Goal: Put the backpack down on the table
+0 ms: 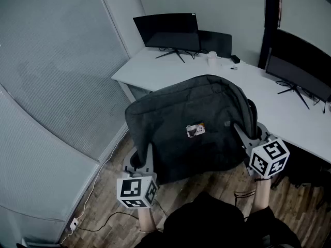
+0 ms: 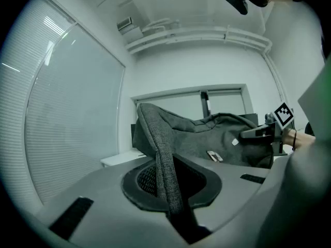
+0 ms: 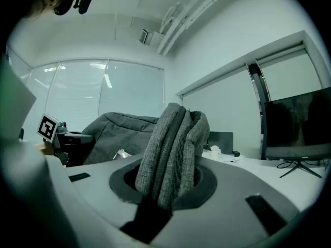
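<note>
A dark grey backpack point(image 1: 191, 128) hangs in the air between my two grippers, its far part over the edge of the white table point(image 1: 155, 71). A small light tag point(image 1: 195, 130) shows on its front. My left gripper point(image 1: 144, 161) is shut on the bag's lower left edge; in the left gripper view a fold of grey fabric point(image 2: 163, 159) runs down between the jaws. My right gripper point(image 1: 247, 136) is shut on the bag's right side, where a thick bunch of fabric point(image 3: 170, 154) with a zip seam fills the jaws.
Two black monitors point(image 1: 168, 31) stand at the table's far corner and another monitor point(image 1: 300, 74) at the right. Small white items point(image 1: 212, 58) lie beside them. Frosted glass walls point(image 1: 51, 87) close in the left side. A cable point(image 1: 103, 223) trails across the wooden floor.
</note>
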Demonstrator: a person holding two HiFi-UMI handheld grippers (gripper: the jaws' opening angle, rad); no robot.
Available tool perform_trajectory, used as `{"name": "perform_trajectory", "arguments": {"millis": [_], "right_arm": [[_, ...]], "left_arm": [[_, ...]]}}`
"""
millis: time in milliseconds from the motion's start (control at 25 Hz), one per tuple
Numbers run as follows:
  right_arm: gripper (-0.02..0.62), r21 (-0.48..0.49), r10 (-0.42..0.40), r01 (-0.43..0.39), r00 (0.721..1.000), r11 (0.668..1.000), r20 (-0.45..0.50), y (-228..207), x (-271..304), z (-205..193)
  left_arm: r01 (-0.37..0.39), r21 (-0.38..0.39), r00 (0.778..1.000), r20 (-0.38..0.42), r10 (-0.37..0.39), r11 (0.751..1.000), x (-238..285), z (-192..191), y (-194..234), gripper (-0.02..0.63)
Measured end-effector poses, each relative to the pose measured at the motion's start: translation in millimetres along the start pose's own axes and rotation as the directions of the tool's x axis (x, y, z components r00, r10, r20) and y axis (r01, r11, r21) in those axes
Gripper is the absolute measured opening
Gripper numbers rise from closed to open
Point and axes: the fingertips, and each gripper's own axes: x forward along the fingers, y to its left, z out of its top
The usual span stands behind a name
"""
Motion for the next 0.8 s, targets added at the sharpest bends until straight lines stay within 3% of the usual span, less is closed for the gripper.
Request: {"name": "perform_trajectory", "arguments": {"millis": [800], "right_arm": [[0.092,0.034,0.018,-0.017,0.999,0.999,-0.033,-17.1,-7.5,-14.3]], "left_arm": [[-0.019,-0.016,0.999,-0.048,0.018,1.000,3.0,-8.5,-19.3,0.043]]}}
